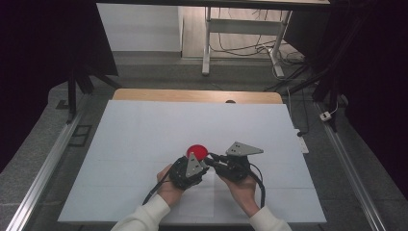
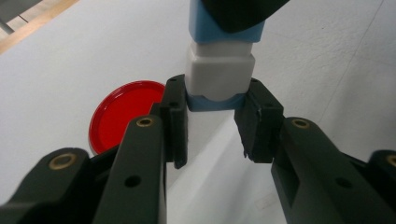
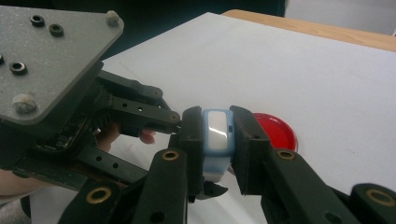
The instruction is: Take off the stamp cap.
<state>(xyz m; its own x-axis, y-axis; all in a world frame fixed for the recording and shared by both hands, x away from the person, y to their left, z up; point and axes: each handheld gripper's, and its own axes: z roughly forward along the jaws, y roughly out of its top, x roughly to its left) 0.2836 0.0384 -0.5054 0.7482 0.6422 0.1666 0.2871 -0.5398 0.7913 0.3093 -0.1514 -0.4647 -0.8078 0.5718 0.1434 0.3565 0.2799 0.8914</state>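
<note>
Both grippers (image 1: 210, 162) clamp blue-white block (image 2: 219, 70) mid-sheet, red lid (image 1: 197, 151) adjacent.

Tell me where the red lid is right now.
The red lid lies flat on the white table cover, near the middle in the high view, just beyond the left tool and the blue-and-white block both tools hold.
</note>
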